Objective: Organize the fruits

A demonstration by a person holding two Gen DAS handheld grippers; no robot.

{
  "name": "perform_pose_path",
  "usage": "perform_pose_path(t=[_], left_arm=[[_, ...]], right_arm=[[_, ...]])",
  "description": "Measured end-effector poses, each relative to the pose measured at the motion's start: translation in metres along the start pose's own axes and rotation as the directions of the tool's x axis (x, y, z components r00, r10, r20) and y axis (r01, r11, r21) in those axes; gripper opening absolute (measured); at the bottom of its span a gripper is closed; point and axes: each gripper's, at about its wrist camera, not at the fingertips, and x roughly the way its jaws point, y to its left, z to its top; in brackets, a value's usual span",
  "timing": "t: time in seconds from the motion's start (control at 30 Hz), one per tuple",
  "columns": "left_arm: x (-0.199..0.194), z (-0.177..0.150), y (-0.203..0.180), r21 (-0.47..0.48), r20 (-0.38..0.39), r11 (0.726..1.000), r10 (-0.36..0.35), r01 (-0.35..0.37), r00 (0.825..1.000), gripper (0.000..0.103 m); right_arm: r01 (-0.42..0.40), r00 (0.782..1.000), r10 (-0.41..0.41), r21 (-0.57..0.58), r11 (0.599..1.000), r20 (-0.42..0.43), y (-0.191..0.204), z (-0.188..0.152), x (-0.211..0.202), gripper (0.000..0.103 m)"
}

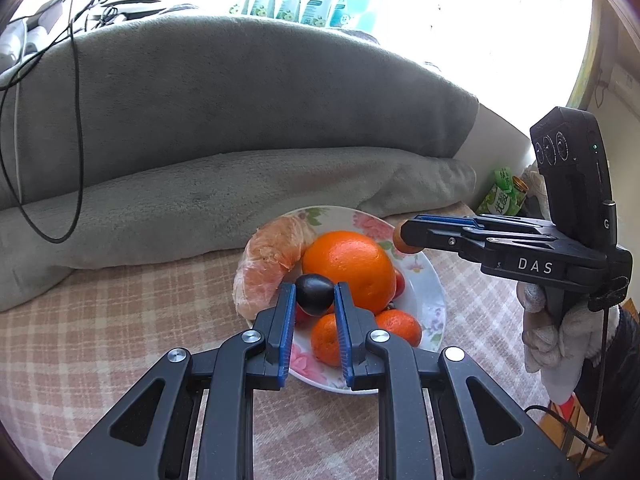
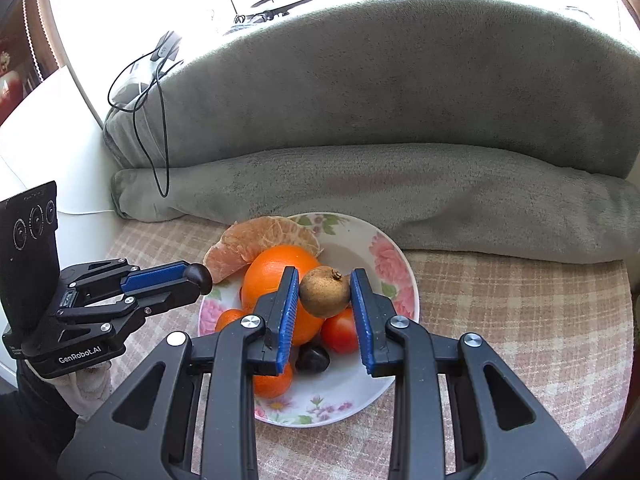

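Note:
A floral plate (image 1: 430, 292) (image 2: 384, 248) on the checked cloth holds a big orange (image 1: 348, 266) (image 2: 276, 276), a peeled citrus piece (image 1: 268, 264) (image 2: 256, 240), small mandarins (image 1: 326, 340) (image 2: 276, 384), a tomato (image 2: 340, 332) and a dark plum (image 2: 312, 358). My left gripper (image 1: 315, 294) (image 2: 198, 276) is shut on another dark plum (image 1: 314, 294) above the plate's left side. My right gripper (image 2: 325, 292) (image 1: 404, 236) is shut on a small brown fruit (image 2: 324, 292) above the plate.
A grey blanket-covered cushion (image 1: 240, 128) (image 2: 400, 120) rises right behind the plate. A black cable (image 1: 76, 160) (image 2: 160, 140) hangs over it on the left. Drink cartons (image 1: 504, 192) stand at the far right. Checked cloth (image 1: 120, 340) surrounds the plate.

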Motion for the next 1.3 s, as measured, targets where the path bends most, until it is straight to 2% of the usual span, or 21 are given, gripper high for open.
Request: perform_pose_path(t=[0.37,0.43,0.5,0.67,0.7,0.73,0.8,0.87,0.93,1.03,1.13,1.23,1.27,1.3], left_arm=[[0.003,0.000,-0.001,0.004,0.002,1.000,-0.004,0.004,1.000,0.019],[0.002,0.000,-0.002,0.007,0.005,1.000,-0.002,0.002,1.000,0.027],[0.001,0.000,-0.002,0.005,0.010,1.000,-0.004,0.004,1.000,0.031],[-0.006,-0.003,-0.001,-0.001,0.022,1.000,0.003,-0.003,1.000,0.032],[-0.008,-0.004,-0.001,-0.002,0.026,1.000,0.004,-0.004,1.000,0.037],[-0.010,-0.004,0.000,-0.003,0.030,1.000,0.006,-0.006,1.000,0.044],[-0.015,-0.005,-0.001,-0.006,0.040,1.000,0.016,-0.016,0.999,0.047],[-0.020,-0.007,-0.001,-0.008,0.047,1.000,0.022,-0.021,0.999,0.055],[-0.026,-0.008,-0.002,-0.007,0.061,1.000,0.030,-0.030,0.998,0.061],[-0.034,-0.010,-0.005,-0.004,0.076,0.999,0.049,-0.049,0.996,0.071],[-0.044,-0.011,-0.008,-0.005,0.094,0.998,0.067,-0.067,0.993,0.074],[-0.055,-0.014,-0.010,-0.017,0.110,0.995,0.095,-0.094,0.989,0.081],[-0.060,-0.015,-0.010,-0.020,0.116,0.995,0.104,-0.102,0.988,0.081],[-0.063,-0.016,-0.011,-0.022,0.123,0.994,0.110,-0.108,0.986,0.081]], right_arm=[[0.004,1.000,-0.004,0.007,1.000,-0.003,0.001,0.000,0.002,0.028],[0.002,1.000,-0.002,0.012,1.000,0.005,-0.001,0.000,0.000,0.040],[0.002,1.000,-0.002,0.017,1.000,0.015,-0.001,0.000,-0.002,0.049],[0.002,1.000,-0.003,0.020,1.000,0.024,0.002,-0.003,-0.011,0.051],[0.007,1.000,-0.008,0.017,1.000,0.029,0.004,-0.004,-0.014,0.056],[0.012,0.999,-0.013,0.014,1.000,0.035,0.006,-0.005,-0.017,0.066],[0.026,0.998,-0.027,0.010,1.000,0.050,0.010,-0.007,-0.024,0.072],[0.034,0.997,-0.034,0.001,0.999,0.062,0.015,-0.008,-0.032,0.073],[0.051,0.996,-0.050,-0.010,0.999,0.079,0.020,-0.009,-0.040,0.080],[0.079,0.992,-0.075,-0.031,0.996,0.103,0.030,-0.010,-0.050,0.080],[0.111,0.987,-0.104,-0.050,0.993,0.123,0.039,-0.011,-0.060,0.080],[0.141,0.982,-0.131,-0.064,0.988,0.136,0.048,-0.013,-0.069,0.082],[0.149,0.980,-0.139,-0.066,0.987,0.141,0.051,-0.014,-0.072,0.084],[0.157,0.978,-0.145,-0.067,0.985,0.152,0.053,-0.016,-0.076,0.093]])
